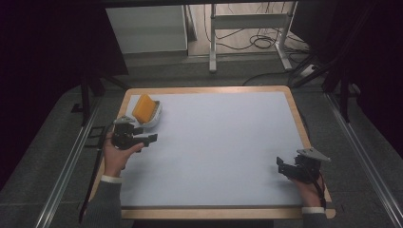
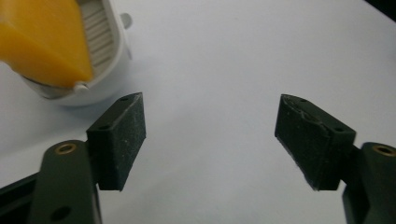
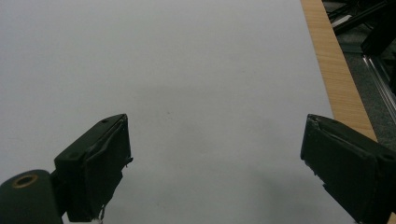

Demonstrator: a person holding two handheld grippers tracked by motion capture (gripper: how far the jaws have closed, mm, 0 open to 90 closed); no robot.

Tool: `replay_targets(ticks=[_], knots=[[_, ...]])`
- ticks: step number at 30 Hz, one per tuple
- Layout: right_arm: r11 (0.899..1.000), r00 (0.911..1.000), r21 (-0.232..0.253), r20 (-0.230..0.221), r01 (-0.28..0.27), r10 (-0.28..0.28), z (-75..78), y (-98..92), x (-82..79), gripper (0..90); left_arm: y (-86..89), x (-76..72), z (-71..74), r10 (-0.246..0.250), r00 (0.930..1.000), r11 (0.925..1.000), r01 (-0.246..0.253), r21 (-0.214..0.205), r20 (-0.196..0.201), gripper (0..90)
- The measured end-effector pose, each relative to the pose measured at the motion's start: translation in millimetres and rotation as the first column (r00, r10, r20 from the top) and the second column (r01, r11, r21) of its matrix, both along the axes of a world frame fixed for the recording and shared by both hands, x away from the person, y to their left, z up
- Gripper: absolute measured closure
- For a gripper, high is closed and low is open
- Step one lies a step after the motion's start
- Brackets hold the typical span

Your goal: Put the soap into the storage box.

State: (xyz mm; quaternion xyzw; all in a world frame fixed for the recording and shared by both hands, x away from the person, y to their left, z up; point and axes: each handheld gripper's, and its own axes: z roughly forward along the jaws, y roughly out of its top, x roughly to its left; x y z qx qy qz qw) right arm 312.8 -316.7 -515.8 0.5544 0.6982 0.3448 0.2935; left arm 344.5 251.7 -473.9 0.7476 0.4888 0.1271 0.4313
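A yellow-orange sponge point(image 1: 144, 107) stands tilted in a small white holder point(image 1: 154, 118) at the far left of the table. In the left gripper view the sponge point(image 2: 44, 39) and the ribbed white holder point(image 2: 105, 44) sit up and to the left of the jaws. My left gripper point(image 1: 151, 139) is open just in front of the holder, apart from it, with nothing between its fingers point(image 2: 122, 140). At the near right of the table my right gripper point(image 1: 280, 166) is open over bare surface, and its fingers point(image 3: 100, 163) hold nothing.
The table has a pale blue-white top point(image 1: 223, 142) with a wooden rim point(image 1: 300, 121). In the right gripper view the wooden rim point(image 3: 334, 65) runs along the right. Dark floor, metal rails point(image 1: 361, 156) and a white stand with cables point(image 1: 247, 28) lie beyond.
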Motion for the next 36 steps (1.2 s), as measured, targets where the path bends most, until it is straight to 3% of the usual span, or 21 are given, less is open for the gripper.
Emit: replay_targets(ticks=[9,12,16,19,36], knots=[[1.000,1.0000,-0.001,0.003,0.000,0.000,0.7,0.2,-0.3,8.7,-1.2,-30.5,-23.7,0.000,0.9996,1.0000,0.000,-0.003,-0.029,23.5],[1.000,1.0000,-0.004,0.004,-0.004,0.004,0.5,0.7,-0.2,8.6,-1.9,-38.0,-31.8,-0.002,0.9991,0.9998,0.003,0.019,-0.042,22.9],[1.000,0.9999,-0.004,0.007,-0.009,0.009,0.9,1.7,-0.2,8.6,-4.4,-38.6,-40.1,0.000,0.9981,0.9989,0.003,0.047,-0.062,22.1],[1.000,0.9998,-0.003,0.011,-0.015,0.016,2.1,2.3,-0.5,8.6,-11.4,-35.8,-44.4,-0.023,0.9973,0.9992,0.026,0.031,-0.069,21.9],[0.999,0.9983,-0.011,0.031,-0.049,0.050,4.6,6.1,-1.2,8.7,-13.8,-35.1,-46.9,-0.036,0.9954,0.9974,0.041,0.059,-0.089,20.4]])
